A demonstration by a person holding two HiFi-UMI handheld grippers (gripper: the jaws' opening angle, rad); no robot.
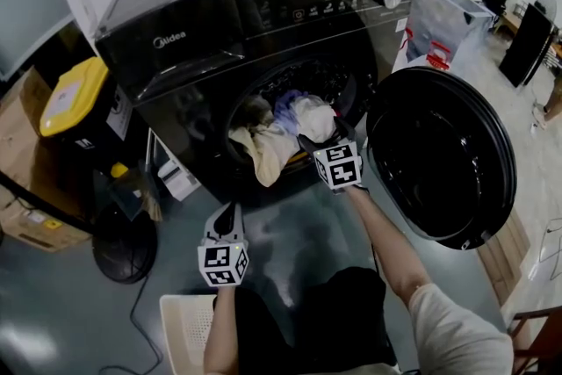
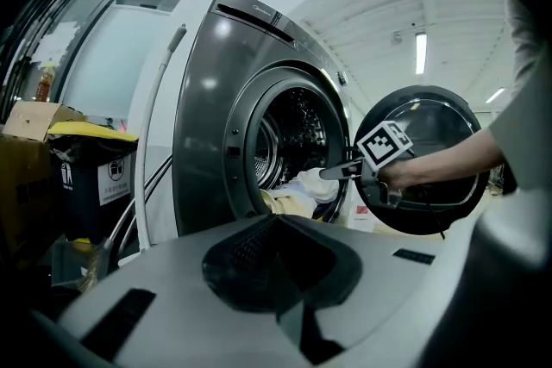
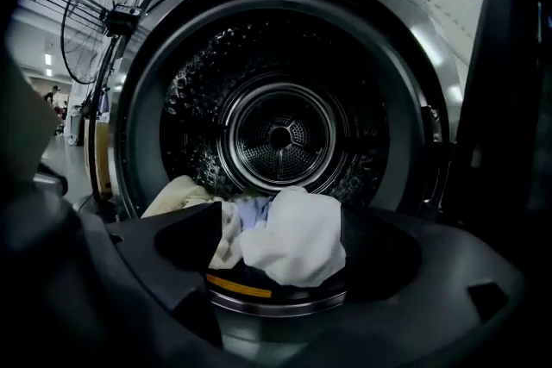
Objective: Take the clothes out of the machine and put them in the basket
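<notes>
The black front-loading washing machine stands with its round door swung open to the right. In the drum mouth lies a heap of clothes: a cream cloth hanging over the rim, a white cloth and a bluish one. My right gripper is open just in front of the drum mouth, with the white cloth ahead between its spread jaws and apart from them. My left gripper hangs lower and nearer to me, shut and empty. The white basket sits on the floor by my left side.
A black bin with a yellow lid and cardboard boxes stand left of the machine. A floor fan and a cable lie beside the basket. The open door blocks the right side.
</notes>
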